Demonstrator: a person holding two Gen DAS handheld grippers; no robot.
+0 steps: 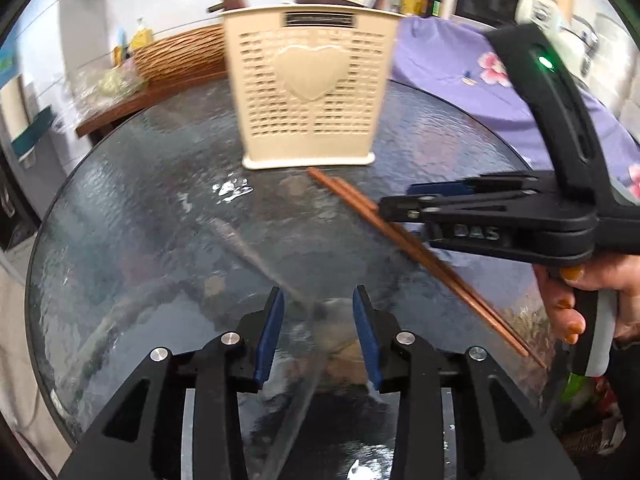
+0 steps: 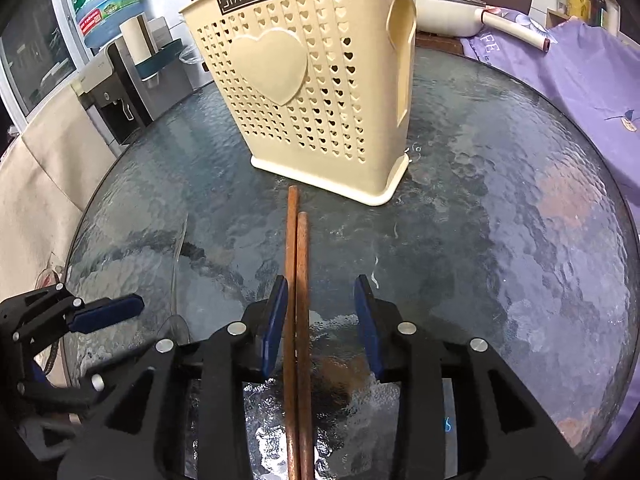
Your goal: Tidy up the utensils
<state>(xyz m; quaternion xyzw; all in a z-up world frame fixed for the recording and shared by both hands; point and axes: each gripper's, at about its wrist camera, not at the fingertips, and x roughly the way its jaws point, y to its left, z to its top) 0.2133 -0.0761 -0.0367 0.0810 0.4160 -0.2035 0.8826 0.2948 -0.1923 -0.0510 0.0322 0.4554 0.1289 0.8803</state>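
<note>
A cream perforated utensil holder (image 1: 310,92) (image 2: 316,88) with a raised heart stands upright on the round glass table (image 1: 140,200); brown sticks poke out of its top. Two brown chopsticks (image 2: 303,260) (image 1: 424,256) lie side by side on the glass, tips toward the holder. My right gripper (image 2: 322,280) (image 1: 396,200) is open around them: they lie against its left pad, and the right pad stands clear. A clear plastic spoon (image 2: 176,256) (image 1: 260,260), blurred and hard to trace, runs between the fingers of my open left gripper (image 1: 318,292). The pads do not press on it.
A hand (image 1: 580,292) holds the right gripper's handle. A purple floral cloth (image 1: 460,60) (image 2: 580,80) drapes past the table's right edge. A wicker basket (image 1: 180,56) sits on a wooden shelf behind left. A water dispenser (image 2: 112,92) and a cream pot (image 2: 444,12) stand beyond the table.
</note>
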